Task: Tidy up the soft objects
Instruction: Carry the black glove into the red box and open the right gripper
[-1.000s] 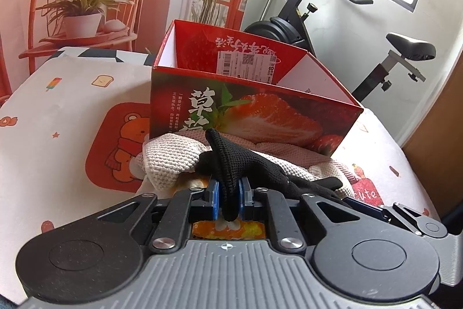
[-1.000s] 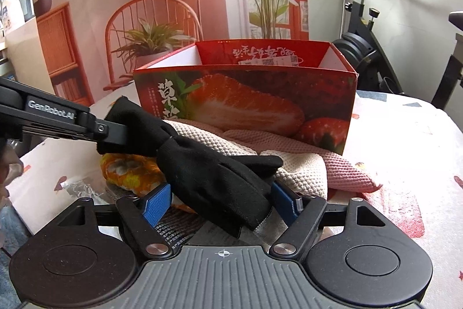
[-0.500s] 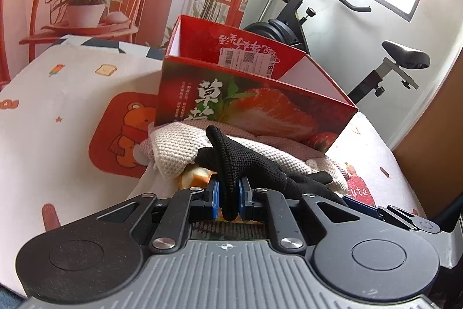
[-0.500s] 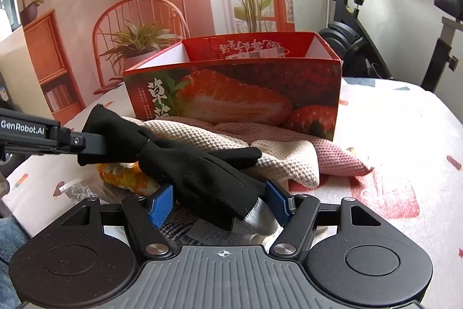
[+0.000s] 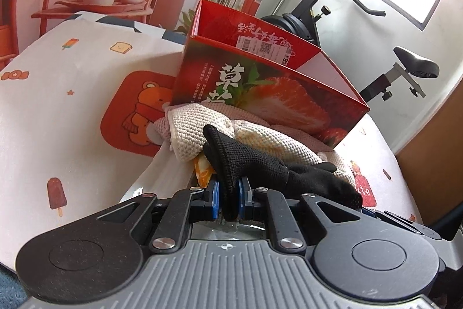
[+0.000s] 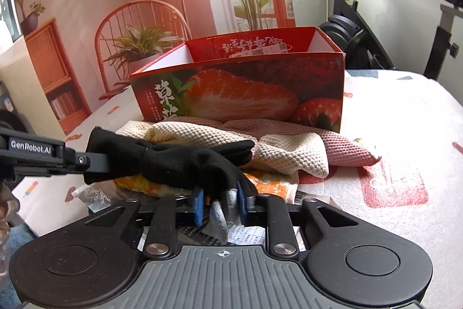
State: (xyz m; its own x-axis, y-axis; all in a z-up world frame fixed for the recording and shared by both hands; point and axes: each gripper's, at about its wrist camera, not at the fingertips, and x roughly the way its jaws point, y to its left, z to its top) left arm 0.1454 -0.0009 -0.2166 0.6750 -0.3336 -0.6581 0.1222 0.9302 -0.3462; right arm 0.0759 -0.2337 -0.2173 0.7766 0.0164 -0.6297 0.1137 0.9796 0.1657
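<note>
A black glove is stretched between my two grippers, just above the pile of soft things. My left gripper is shut on one end of it. My right gripper is shut on the other end, at the cuff; the glove runs left from there to the left gripper's arm. Under it lie a cream knitted cloth, a pink knitted cloth and an orange patterned item. The open red strawberry box stands right behind the pile.
The table has a white cloth with cartoon prints. A clear plastic bag and printed paper lie under the right gripper. An exercise bike stands behind the table on the right. A printed backdrop with chair and plants lies beyond.
My right gripper was open around the glove's cuff and has shut on it. The left gripper stayed shut on the glove; both views have shifted slightly.
</note>
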